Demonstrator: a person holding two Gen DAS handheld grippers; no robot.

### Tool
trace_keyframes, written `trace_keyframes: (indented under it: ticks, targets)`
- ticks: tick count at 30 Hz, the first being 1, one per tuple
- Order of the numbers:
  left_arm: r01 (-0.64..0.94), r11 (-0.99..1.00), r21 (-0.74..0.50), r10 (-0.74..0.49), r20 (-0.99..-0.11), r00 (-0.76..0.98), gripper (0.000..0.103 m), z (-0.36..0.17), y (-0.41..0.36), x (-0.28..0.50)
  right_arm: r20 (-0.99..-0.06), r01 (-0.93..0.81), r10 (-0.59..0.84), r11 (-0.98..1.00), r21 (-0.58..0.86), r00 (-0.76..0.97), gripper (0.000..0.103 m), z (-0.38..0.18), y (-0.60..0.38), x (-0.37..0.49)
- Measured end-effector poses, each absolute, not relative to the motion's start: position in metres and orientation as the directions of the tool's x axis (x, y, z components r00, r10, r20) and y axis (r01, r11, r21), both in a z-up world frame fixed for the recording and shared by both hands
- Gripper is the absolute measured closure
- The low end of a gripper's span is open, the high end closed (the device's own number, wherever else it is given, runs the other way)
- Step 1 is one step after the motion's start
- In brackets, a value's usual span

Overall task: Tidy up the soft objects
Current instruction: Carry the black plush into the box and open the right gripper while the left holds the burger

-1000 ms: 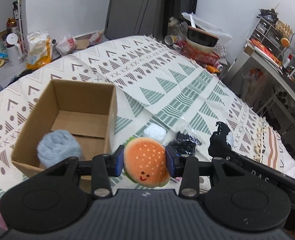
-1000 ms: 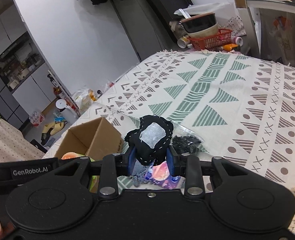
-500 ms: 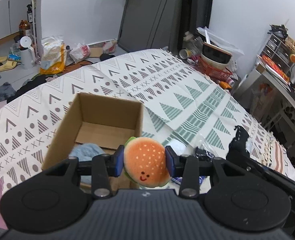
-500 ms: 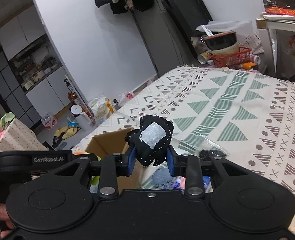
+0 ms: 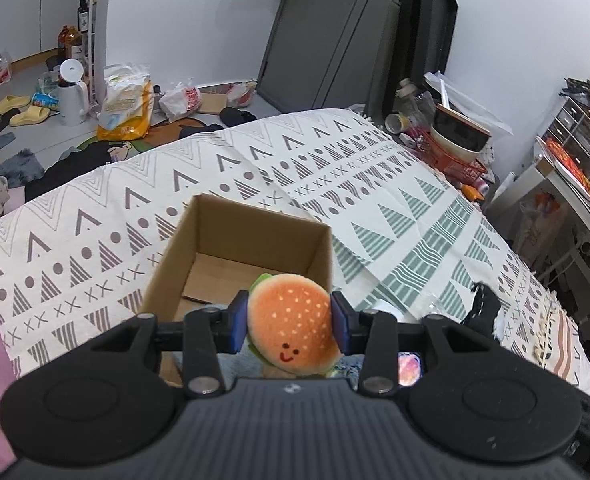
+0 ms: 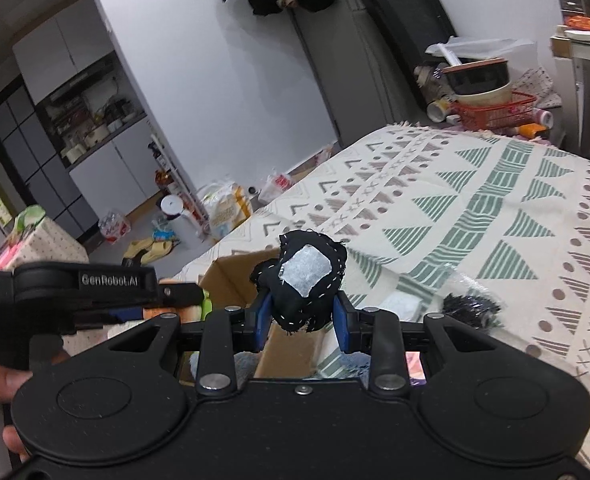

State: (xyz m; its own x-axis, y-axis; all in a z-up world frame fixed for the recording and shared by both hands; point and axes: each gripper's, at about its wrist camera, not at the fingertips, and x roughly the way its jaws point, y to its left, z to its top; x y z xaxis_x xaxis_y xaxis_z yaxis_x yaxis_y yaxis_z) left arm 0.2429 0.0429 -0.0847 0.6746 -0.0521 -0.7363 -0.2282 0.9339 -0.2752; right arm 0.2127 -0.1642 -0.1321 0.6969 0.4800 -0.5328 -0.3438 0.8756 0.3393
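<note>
Both grippers are loaded and the task is partly done. The left gripper (image 5: 291, 322) is clamped on a round orange plush hamburger toy (image 5: 293, 334) with a stitched red smile, speckled bun and green felt fringe; it hangs over the near edge of the open brown corrugated cardboard box (image 5: 231, 240). The right gripper (image 6: 301, 314) is closed on a lumpy black fabric pouch (image 6: 301, 280) with white running stitches and a pale square patch, at about 3 o'clock of the box, above its corner.

A fluffy grey-blue pompom (image 5: 235, 364) shows below the left gripper at the box's near side, but whether it lies inside the box cannot be told. Judged from this, the two held toys have yet to be released into the box.

On the bed's woven cream cover with green and brown geometric print (image 6: 495, 208), at 3 o'clock of the box, remain a small white fluffy ball (image 6: 405, 304) and a crinkled clear plastic bag of black fibres (image 6: 471, 308); a glossy pink packet (image 5: 409, 368) peeks out nearer the camera.
</note>
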Motion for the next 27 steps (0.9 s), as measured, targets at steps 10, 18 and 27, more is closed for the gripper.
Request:
trace_keyframes:
  ticks: [10, 18, 27]
  targets:
    - [-0.256, 0.917, -0.307, -0.062, -0.741, 0.668, 0.062, -0.099, 0.081, 0.254, -0.577, -0.4, 0.494, 0.868, 0.293, 0.65, 0.071, -0.144, -0.124, 0.214]
    - [-0.257, 0.907, -0.333, -0.087, -0.747, 0.659, 0.062, -0.111, 0.103, 0.267, -0.599, -0.442, 0.522, 0.848, 0.292, 0.607, 0.071, -0.151, -0.095, 0.216]
    - [-0.263, 0.898, -0.352, -0.11, -0.759, 0.641, 0.062, -0.128, 0.121, 0.28, -0.674, -0.46, 0.496, 0.851, 0.253, 0.547, 0.056, -0.17, -0.068, 0.218]
